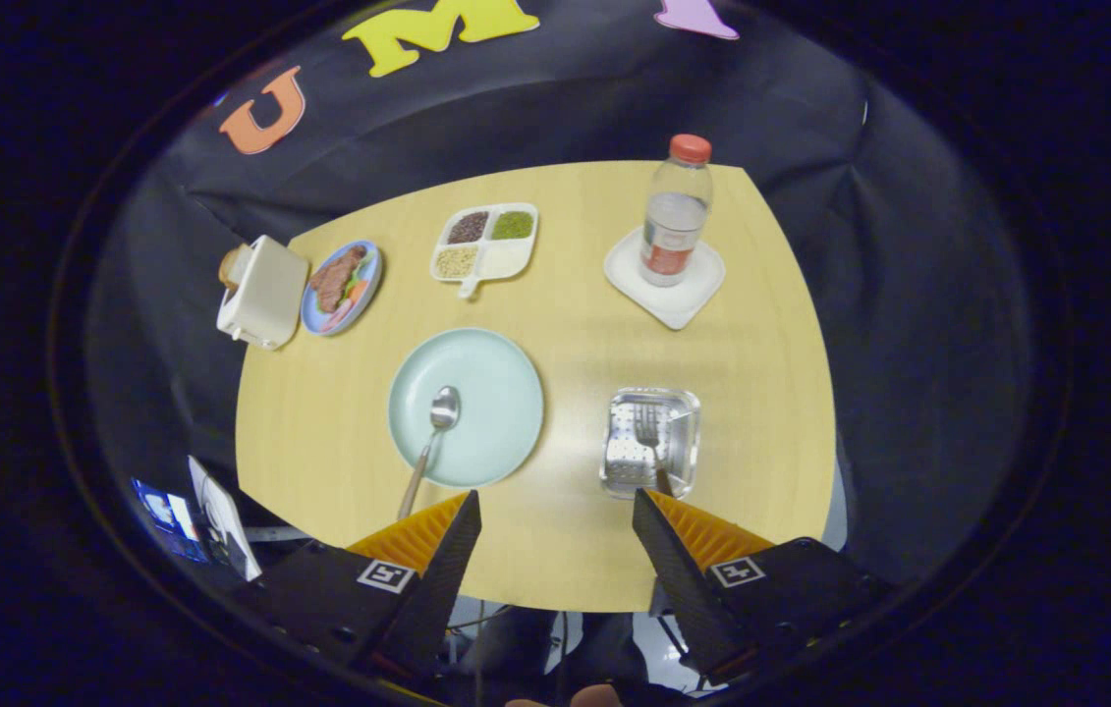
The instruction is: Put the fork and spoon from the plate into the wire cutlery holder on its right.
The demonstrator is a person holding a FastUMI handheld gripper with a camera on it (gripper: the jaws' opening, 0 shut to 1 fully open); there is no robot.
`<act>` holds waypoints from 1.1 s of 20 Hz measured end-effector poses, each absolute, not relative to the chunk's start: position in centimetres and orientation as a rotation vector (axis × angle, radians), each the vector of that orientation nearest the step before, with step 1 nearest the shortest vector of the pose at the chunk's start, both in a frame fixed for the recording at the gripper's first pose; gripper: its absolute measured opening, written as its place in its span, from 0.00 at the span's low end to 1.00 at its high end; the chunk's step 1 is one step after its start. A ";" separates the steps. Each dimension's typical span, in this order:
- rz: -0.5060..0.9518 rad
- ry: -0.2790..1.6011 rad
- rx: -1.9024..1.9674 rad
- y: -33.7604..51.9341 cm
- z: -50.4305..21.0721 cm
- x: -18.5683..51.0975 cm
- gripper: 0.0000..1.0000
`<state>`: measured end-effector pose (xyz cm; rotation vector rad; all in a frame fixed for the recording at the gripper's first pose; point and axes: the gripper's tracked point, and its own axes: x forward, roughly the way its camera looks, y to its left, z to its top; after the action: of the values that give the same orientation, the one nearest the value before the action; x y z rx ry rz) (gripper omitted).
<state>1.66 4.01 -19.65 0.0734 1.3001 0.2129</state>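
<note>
On wood-grain worktop [575,550], round pale plate [491,393] w/ metal spoon [435,424], perforated steel holder [650,440] w/ fork [651,437], gripper [555,520] jaws wide apart, empty.

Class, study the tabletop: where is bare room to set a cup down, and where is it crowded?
Bare wood lies between the plate and the cutlery holder, widening just ahead of the open, empty tongs, and between the divided tray and the bottle's coaster. It is crowded by the toaster and food plate.
</note>
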 end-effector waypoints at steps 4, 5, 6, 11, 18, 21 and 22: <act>0.223 1.353 0.115 10.1 -21.9 -0.5 0.93; 0.223 1.363 0.119 11.6 -22.6 -1.2 0.93; 0.222 1.376 0.121 13.1 -23.7 -2.0 0.93; 0.164 1.415 0.126 17.6 -29.1 -3.7 0.93; 0.085 1.472 0.125 19.4 -34.4 -4.1 0.91; 0.068 1.481 0.130 19.9 -35.5 -3.5 0.77; 0.061 1.481 0.125 19.7 -35.7 -3.3 0.73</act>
<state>-3.29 19.73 -35.75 0.1250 1.4811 0.0614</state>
